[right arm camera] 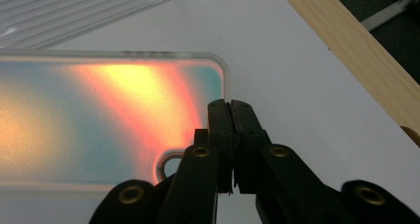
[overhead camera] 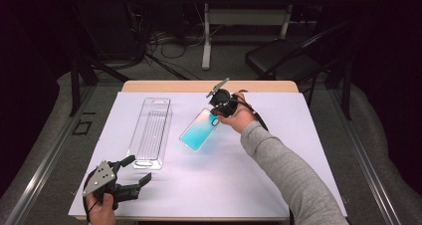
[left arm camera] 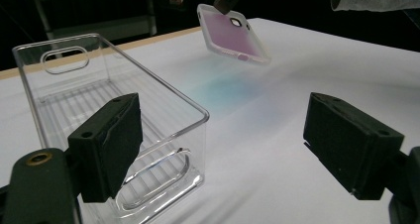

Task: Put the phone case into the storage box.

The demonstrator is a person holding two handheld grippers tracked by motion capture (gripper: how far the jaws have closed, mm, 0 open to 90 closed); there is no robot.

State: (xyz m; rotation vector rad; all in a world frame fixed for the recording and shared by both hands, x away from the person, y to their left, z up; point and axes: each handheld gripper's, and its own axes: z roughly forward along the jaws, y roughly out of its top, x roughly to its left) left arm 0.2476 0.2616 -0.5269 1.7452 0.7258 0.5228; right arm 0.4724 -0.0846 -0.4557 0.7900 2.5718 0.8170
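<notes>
Phone case (overhead camera: 198,130) hangs tilted from the right gripper's (overhead camera: 217,114) clamped jaws, long axis sloping toward the clear tray (overhead camera: 151,130).

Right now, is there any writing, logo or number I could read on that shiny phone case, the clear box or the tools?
None can be read. The phone case shows only shifting colour, no logo. The clear tray is plain ribbed plastic. The left gripper and right gripper bear no readable marks.
</notes>
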